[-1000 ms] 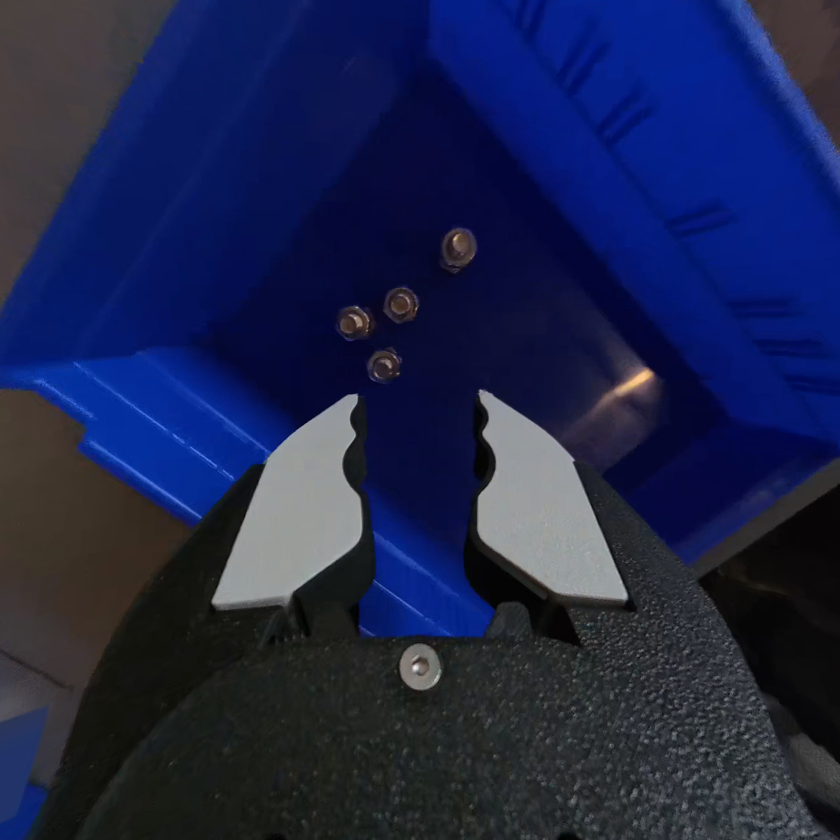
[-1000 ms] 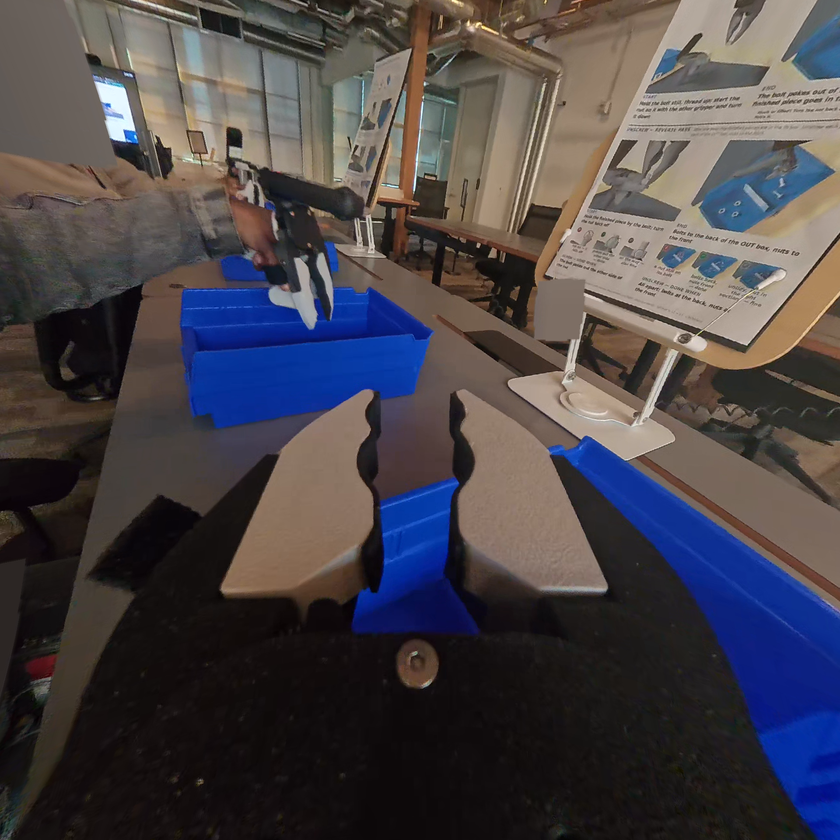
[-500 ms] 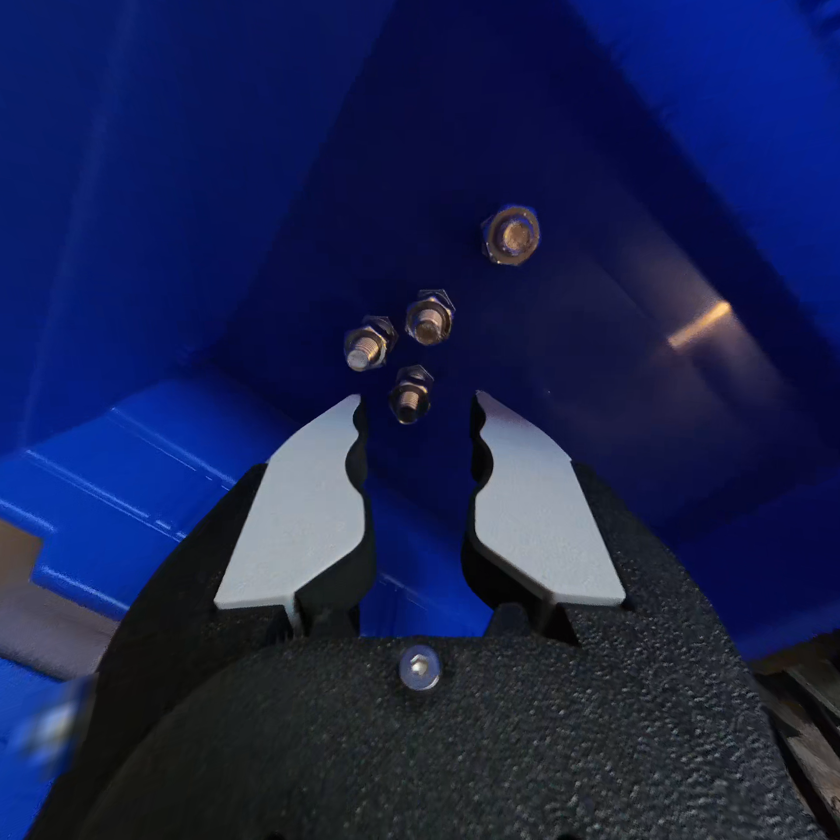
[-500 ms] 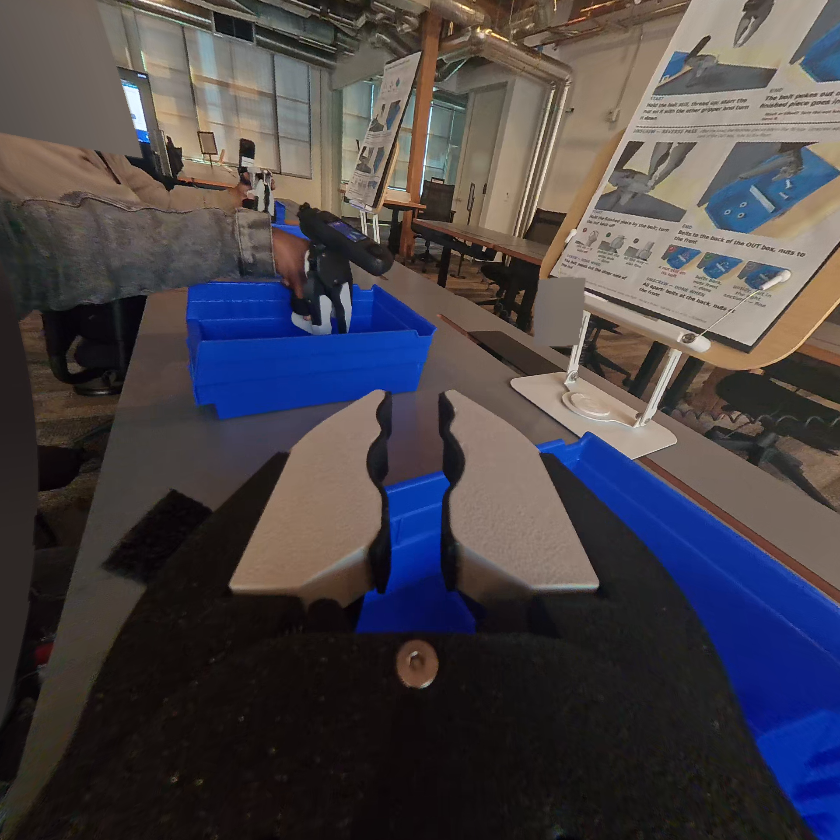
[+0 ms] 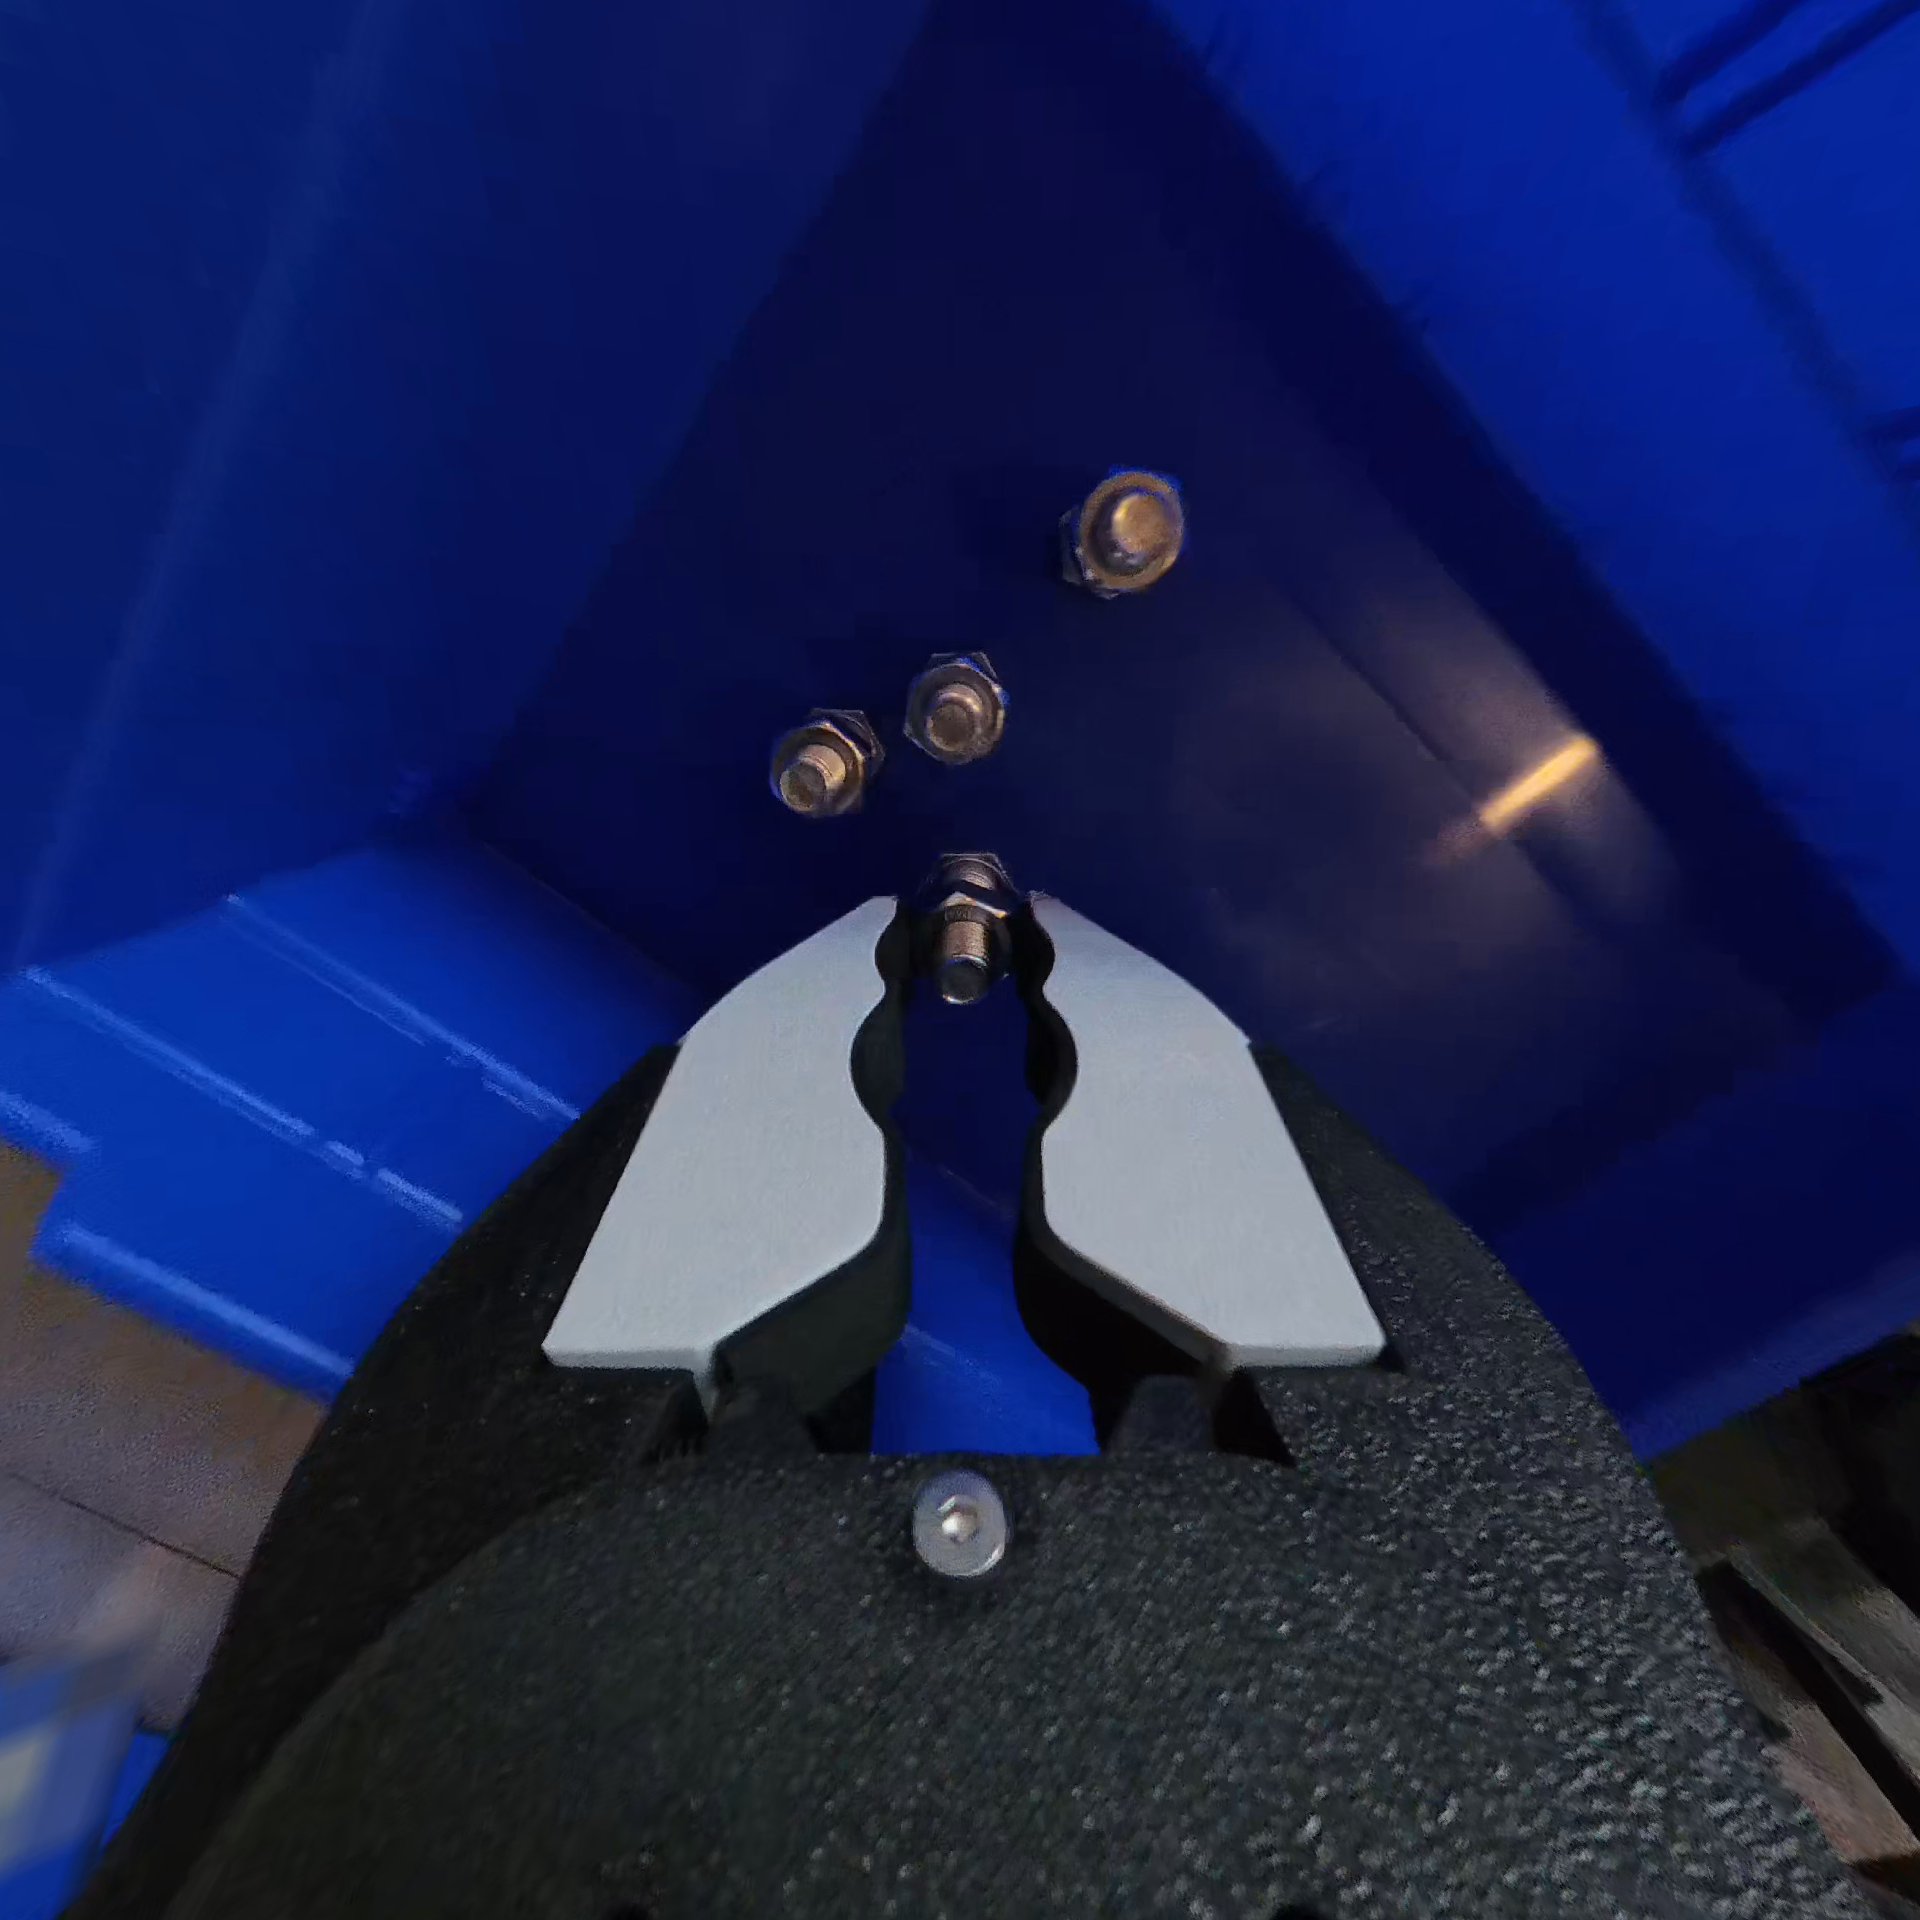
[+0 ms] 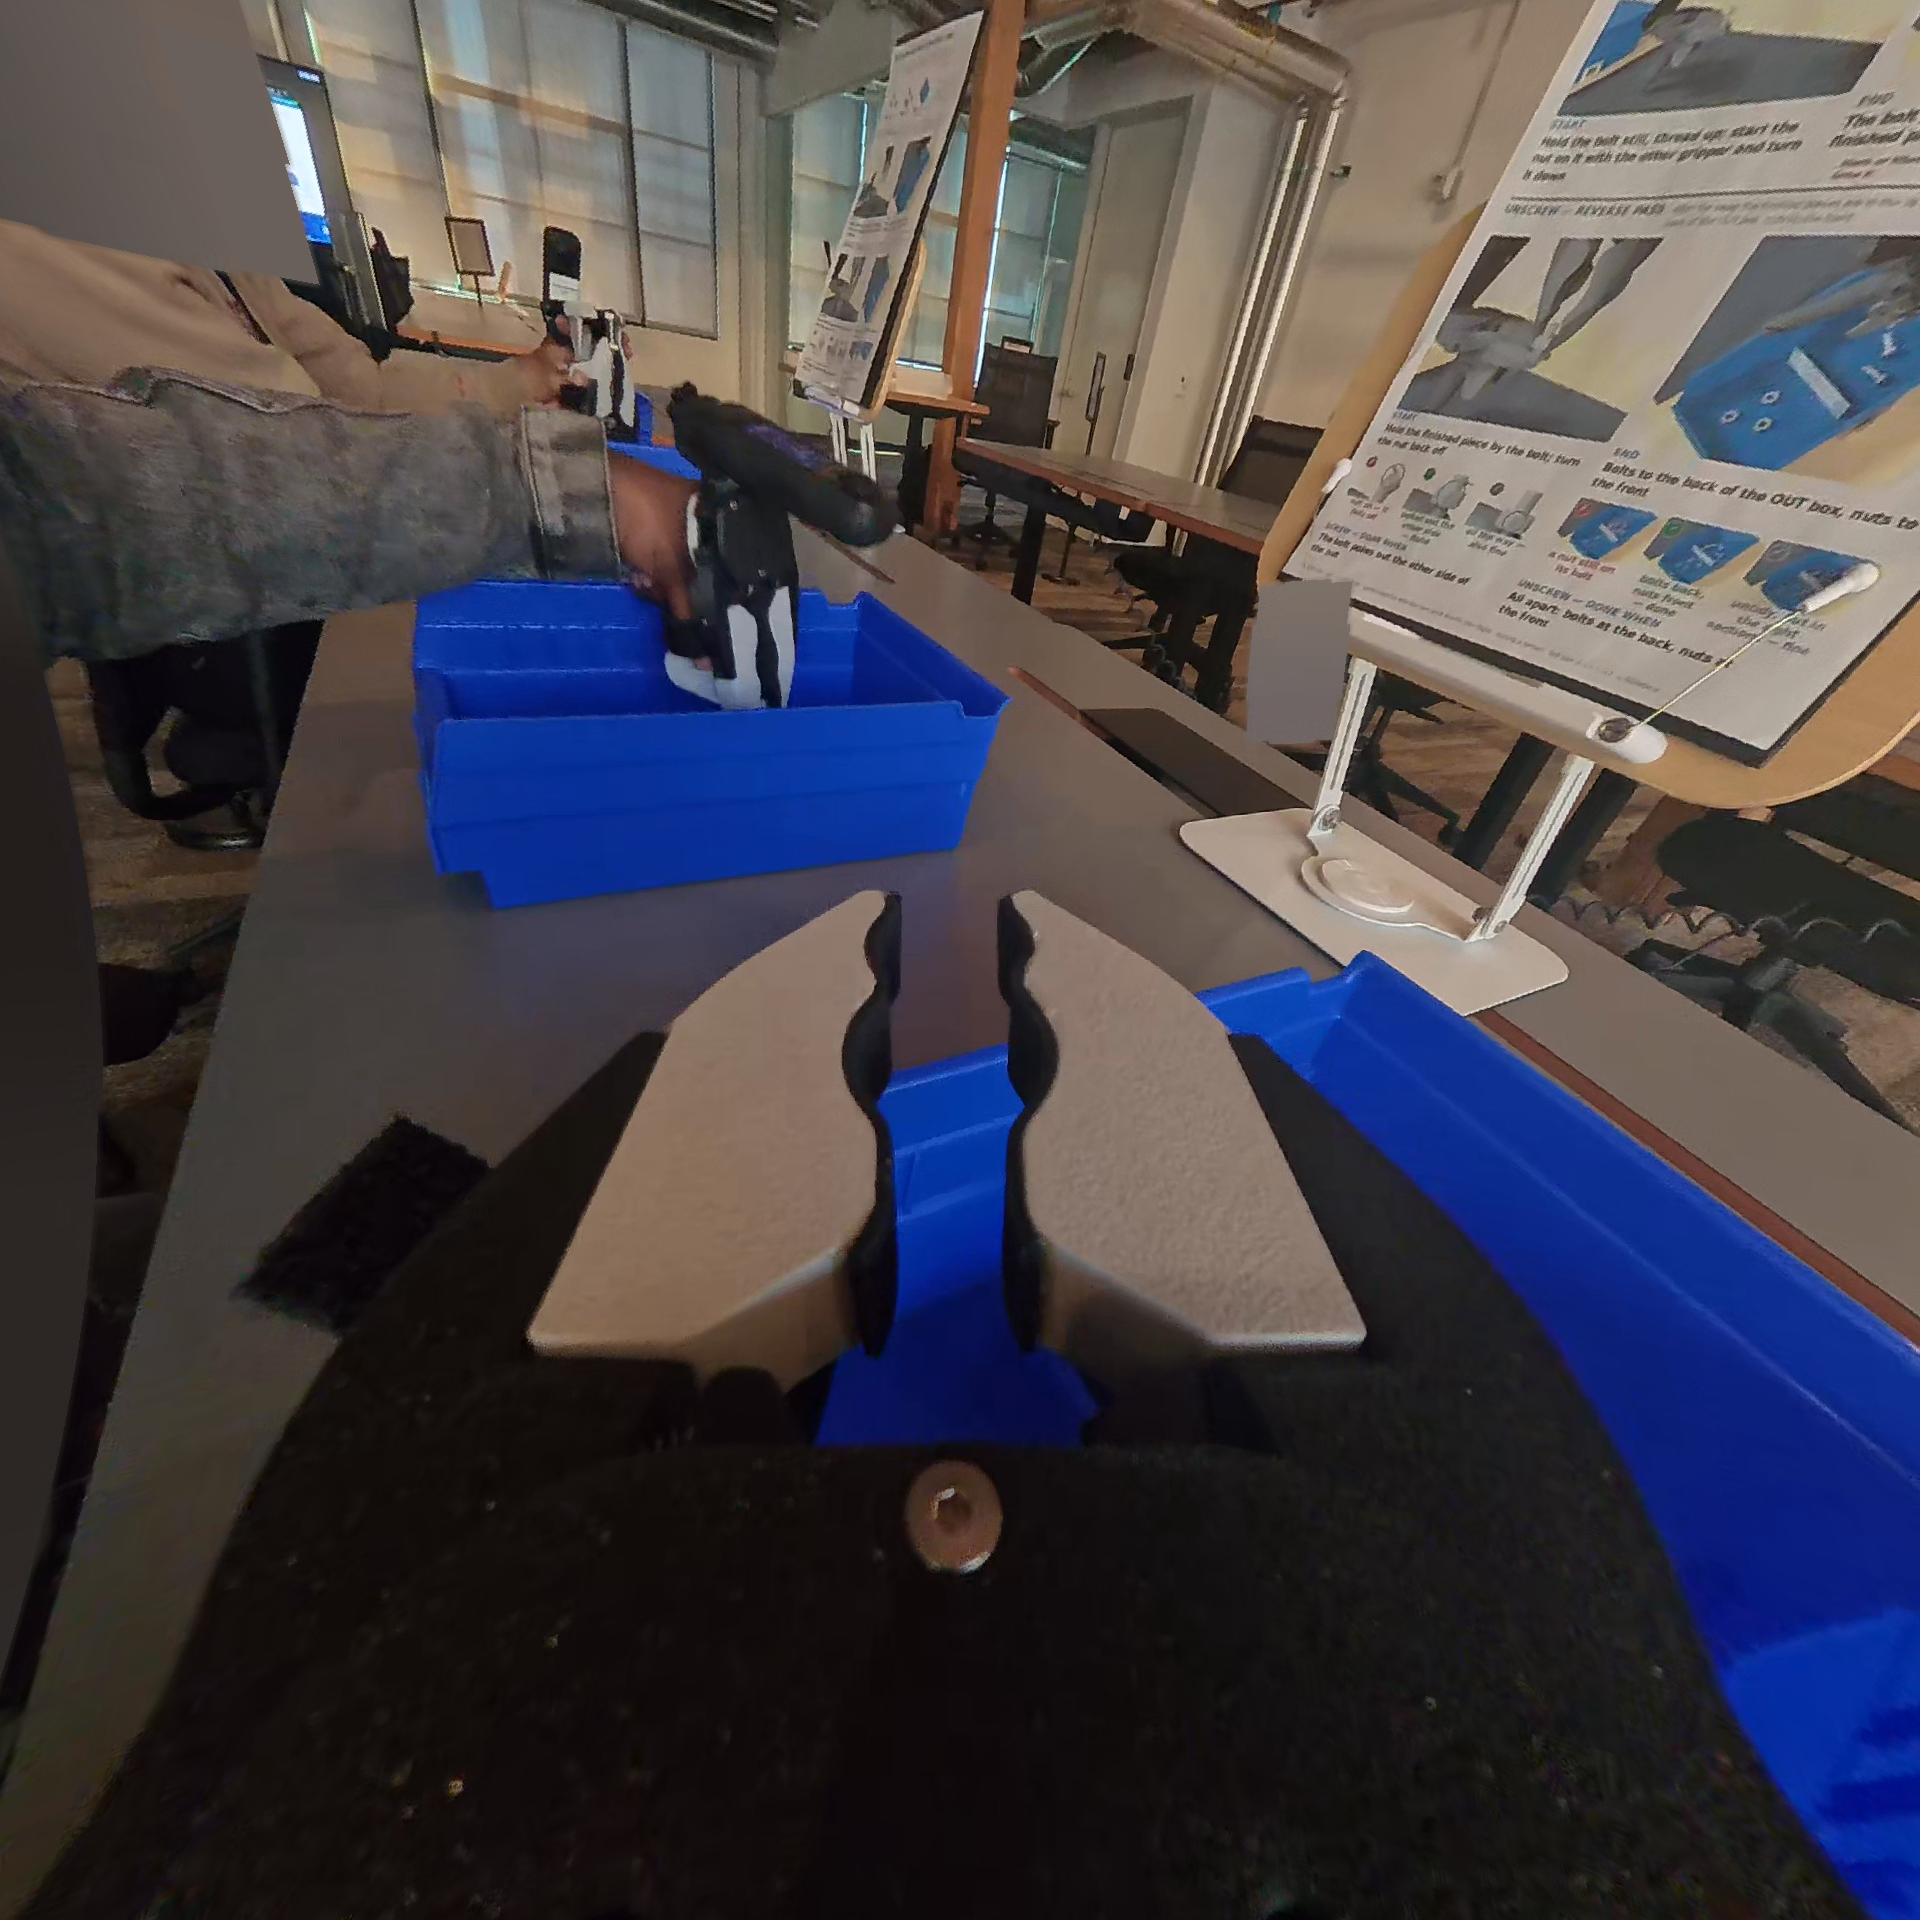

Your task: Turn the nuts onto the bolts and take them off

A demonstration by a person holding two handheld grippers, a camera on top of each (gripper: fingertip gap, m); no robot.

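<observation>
right now the left gripper [image 5: 964, 940] has its tips closed around a bolt [image 5: 962, 951] standing nearest it inside the far blue bin [image 5: 312, 416]; three bolts [image 5: 951, 709] stand beyond. the right gripper [image 6: 943, 951] waits parted, empty. gripping threads alone, it may slip.

Left tool [image 5: 964, 961] tipped steeply downward, its fingertips nearly closed with a narrow gap, sleeved arm [image 6: 312, 499] outstretched, right tool [image 6: 943, 940] held level, jaws slightly parted, gripping nothing

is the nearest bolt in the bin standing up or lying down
Standing up: the nearest bolt shows its threaded end toward the camera, between the left gripper fingertips.
</observation>
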